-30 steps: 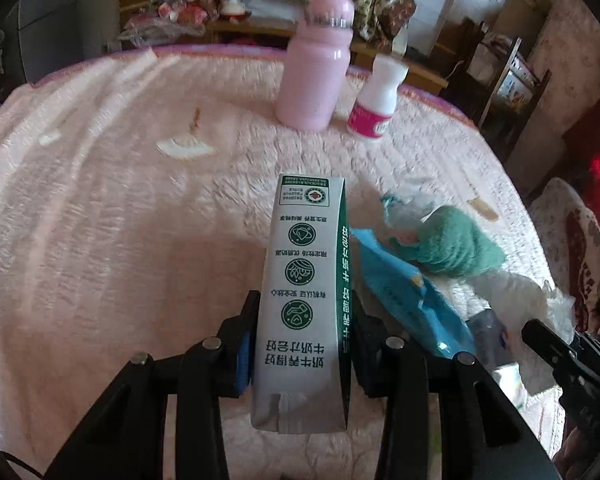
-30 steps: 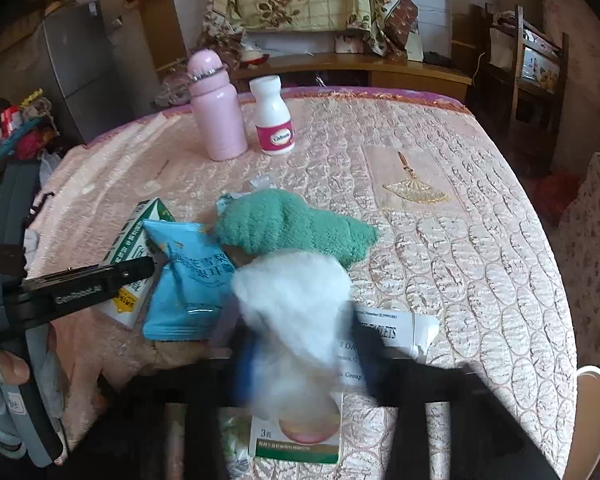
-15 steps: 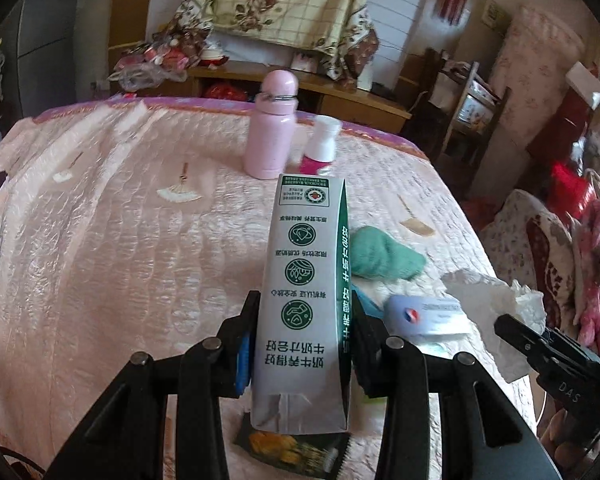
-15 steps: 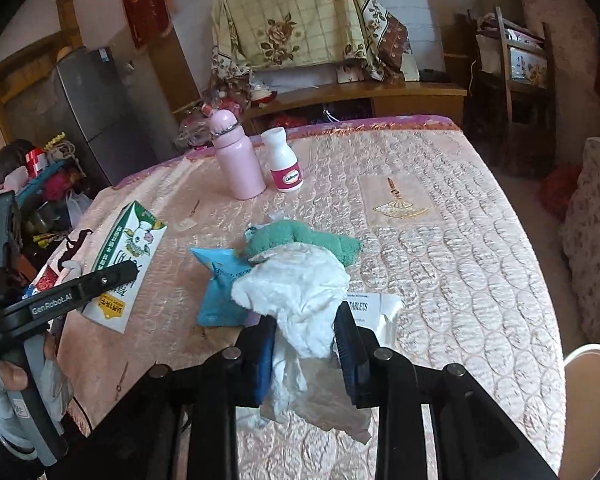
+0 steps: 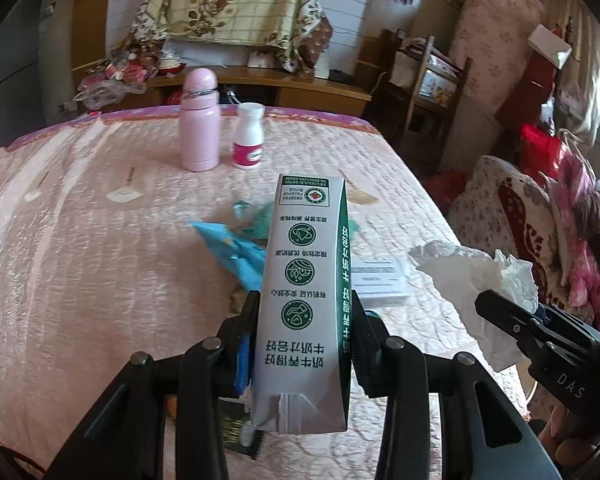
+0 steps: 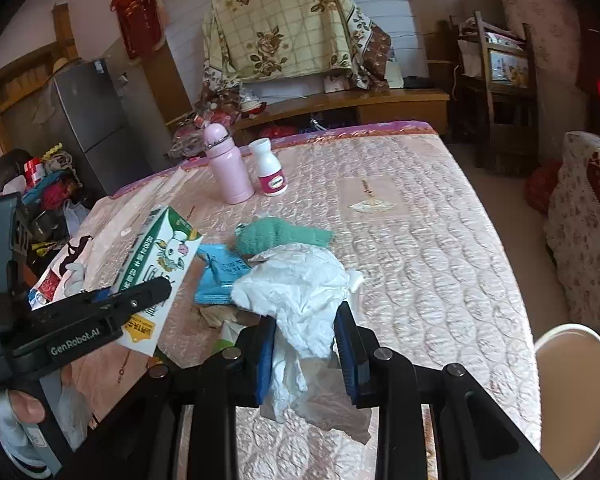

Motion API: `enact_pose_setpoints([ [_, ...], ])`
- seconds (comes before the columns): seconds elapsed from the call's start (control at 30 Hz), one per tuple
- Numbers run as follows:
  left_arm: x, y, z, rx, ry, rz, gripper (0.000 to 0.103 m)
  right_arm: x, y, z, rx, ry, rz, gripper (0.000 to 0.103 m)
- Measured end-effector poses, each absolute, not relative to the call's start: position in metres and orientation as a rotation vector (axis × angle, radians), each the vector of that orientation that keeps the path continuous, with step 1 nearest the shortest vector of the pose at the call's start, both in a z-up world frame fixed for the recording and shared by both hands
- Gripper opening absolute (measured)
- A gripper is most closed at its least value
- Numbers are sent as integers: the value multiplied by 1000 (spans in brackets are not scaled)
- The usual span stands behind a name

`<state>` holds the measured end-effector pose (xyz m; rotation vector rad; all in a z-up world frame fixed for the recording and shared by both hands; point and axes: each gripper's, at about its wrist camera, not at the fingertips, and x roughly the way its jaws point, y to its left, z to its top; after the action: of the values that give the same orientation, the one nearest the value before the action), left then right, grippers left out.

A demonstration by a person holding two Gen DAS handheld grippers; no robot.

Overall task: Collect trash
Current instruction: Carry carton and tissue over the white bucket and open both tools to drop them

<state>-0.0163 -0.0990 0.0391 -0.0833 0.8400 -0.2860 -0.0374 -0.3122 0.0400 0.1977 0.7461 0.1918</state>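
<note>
Right now the left tool (image 5: 304, 344) is clamped on a tall milk carton (image 5: 306, 280): smooth grey-white card w/ green edge, round green icons, torn folded end nearest the camera; it sits upright btwn the blue pads, raised above the worktop (image 5: 80, 260). From the right wrist view the same carton (image 6: 160, 252) shows its printed cow face, tilted, w/ the left tool (image 6: 156, 292) pinching its lower half. Right tool (image 6: 306, 344) is closed narrow on a crumpled white tissue (image 6: 300, 292): soft, wrinkled, puffing out above the pads and trailing a thin tail below; in the left wrist view that tissue (image 5: 476, 276) bunches at the right tool's tip (image 5: 488, 304). Worktop cover is pink, quilted, shiny, oval-stitched. Left lying on it, ahead of both tools: a glossy blue wrapper (image 6: 220, 276), flat & creased; a green knitted cloth (image 6: 276, 234), fuzzy, lumpy, just beyond the wrapper; a flat white pill box (image 5: 380, 280), mostly hidden in right view. Further back stand a matte pink flask (image 6: 226, 168) w/ domed cap and, just beside it, a white plastic bottle (image 6: 270, 168) w/ pink label. Dark snack packet (image 5: 236, 428) peeks out under the left tool.
</note>
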Motion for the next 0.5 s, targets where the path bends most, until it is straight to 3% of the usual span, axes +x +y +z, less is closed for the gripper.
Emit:
enact_pose_setpoints([
  [0.5,-36,-178,38,-7,846,-404,42,-79,-372,43,233,719,77,31],
])
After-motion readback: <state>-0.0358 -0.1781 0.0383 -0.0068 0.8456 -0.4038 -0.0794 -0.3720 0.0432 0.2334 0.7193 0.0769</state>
